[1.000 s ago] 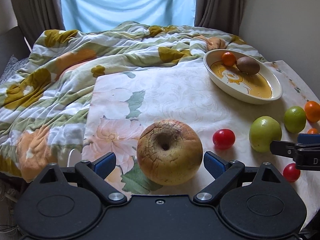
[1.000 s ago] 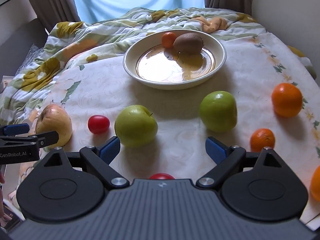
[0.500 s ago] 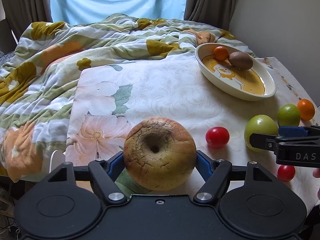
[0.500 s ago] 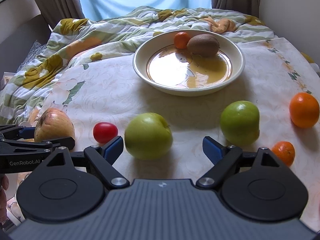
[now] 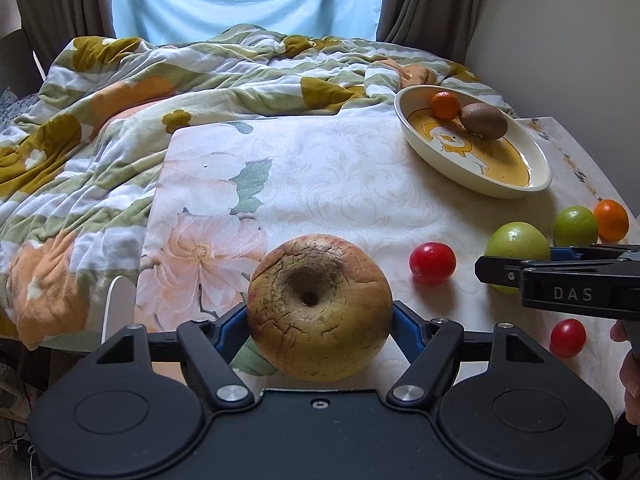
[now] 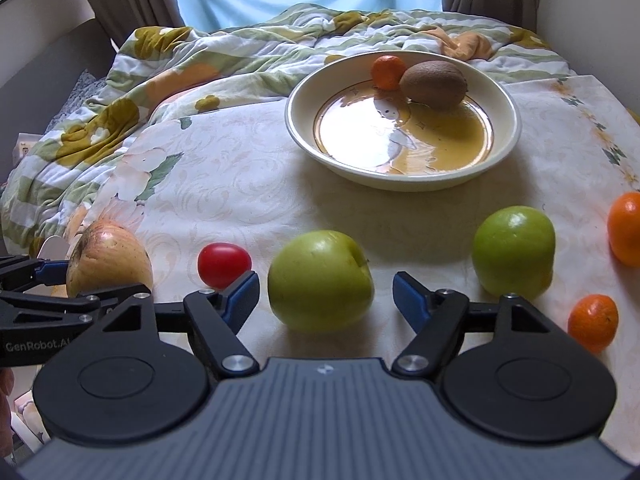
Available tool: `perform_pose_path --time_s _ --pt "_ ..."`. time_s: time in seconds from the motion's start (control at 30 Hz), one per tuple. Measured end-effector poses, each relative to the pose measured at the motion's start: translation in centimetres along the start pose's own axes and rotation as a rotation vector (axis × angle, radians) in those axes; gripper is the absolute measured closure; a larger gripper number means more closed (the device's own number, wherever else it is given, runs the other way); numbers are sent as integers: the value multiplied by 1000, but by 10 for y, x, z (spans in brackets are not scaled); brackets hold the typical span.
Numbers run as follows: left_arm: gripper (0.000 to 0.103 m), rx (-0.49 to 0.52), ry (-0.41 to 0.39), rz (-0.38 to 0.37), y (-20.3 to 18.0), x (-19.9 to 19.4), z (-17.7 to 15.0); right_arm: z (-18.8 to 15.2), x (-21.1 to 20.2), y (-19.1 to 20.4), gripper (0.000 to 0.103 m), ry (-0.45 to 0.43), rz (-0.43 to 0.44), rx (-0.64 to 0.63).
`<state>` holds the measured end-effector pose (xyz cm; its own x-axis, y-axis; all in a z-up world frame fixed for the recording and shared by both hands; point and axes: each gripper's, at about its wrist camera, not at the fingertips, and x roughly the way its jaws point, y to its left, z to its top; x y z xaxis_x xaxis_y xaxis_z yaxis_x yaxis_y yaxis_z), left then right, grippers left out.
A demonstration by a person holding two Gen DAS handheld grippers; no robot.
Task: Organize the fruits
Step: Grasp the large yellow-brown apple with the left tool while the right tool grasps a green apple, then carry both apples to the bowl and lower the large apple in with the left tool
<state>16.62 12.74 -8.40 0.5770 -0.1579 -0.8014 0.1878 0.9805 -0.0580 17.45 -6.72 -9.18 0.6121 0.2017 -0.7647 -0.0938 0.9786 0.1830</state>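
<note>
A: Which step is in hand?

B: Picking up fruit for the bowl (image 6: 404,178), I'd judge. The left hand-held gripper (image 5: 318,322) is clamped on the wrinkled yellow apple (image 5: 318,306), a blue pad tight against each side. The apple sits near the front edge of the worktop (image 5: 340,184), and I cannot tell whether it has left the cloth.

A: And the right hand-held gripper?

B: The right hand-held gripper (image 6: 324,294) has its jaws closing around the nearer green apple (image 6: 320,280). The apple is between the pads, but a gap shows on both sides, so they are apart and not gripping.

A: What does the next move call for?

B: Probably finishing that squeeze evenly, since a round apple could roll out forward. Then both apples need lifting clear of the red tomato (image 6: 224,264) between them and carrying up to the bowl.

A: What is in the bowl?

B: 2 things: a small orange (image 6: 387,71) and a brown kiwi (image 6: 434,84), touching each other at the far rim. The rest of the bowl is bare.

A: And outside it?

B: A second green apple (image 6: 514,250), 2 oranges on the right (image 6: 593,322), and another small tomato (image 5: 568,338) in the left camera's view.
</note>
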Motion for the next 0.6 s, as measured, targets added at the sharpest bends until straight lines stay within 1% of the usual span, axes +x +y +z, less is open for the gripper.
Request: perform_pose_path --time_s 0.03,0.17,0.3,0.6 --pt "26 -5 1 2 0 -1 -1 0 1 0 31 7 6 -10" --pt "26 -24 -8 18 -1 -10 -4 1 -2 2 31 2 8 -45" --pt "26 -38 -26 57 -3 -21 -5 2 -10 2 31 -3 31 -62" --pt "26 -91 -63 113 -20 -59 -10 9 -44 -5 31 -35 81 -94"
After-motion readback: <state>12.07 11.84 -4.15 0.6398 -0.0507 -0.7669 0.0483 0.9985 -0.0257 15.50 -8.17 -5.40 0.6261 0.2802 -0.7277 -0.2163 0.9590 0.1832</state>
